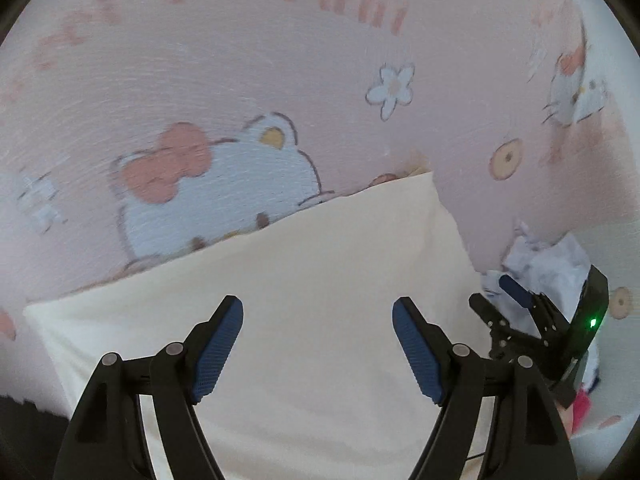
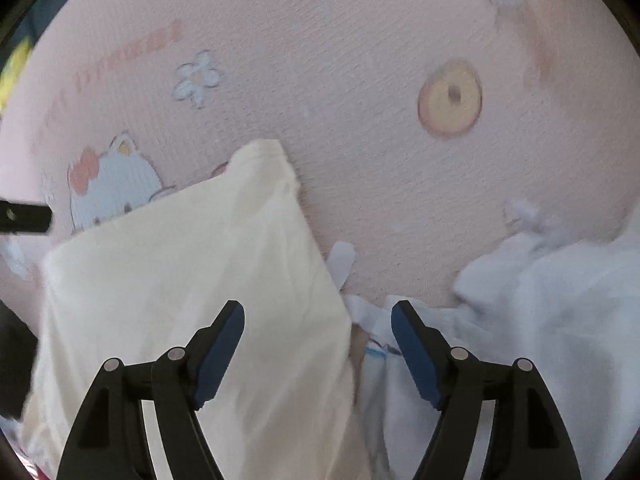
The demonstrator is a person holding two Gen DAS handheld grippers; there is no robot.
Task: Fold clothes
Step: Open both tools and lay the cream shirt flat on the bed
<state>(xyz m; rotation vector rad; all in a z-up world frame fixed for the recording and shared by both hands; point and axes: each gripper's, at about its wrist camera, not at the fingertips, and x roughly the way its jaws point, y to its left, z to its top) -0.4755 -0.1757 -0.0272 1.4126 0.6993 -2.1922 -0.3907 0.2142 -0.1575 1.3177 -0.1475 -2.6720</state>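
Pink bed sheet, printed with cartoon cats, white flowers, doughnuts and pink lettering. Yellow item, blurred, seen at left edge.

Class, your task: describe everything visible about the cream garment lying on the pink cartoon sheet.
The cream garment is plain, soft, thin cloth without print, folded into a flat, roughly rectangular shape with one far corner pointing away. It lies on the pink sheet, covering part of a printed cat figure. Its right edge borders a crumpled white garment. Both the left gripper and the right gripper are open above it, holding nothing.
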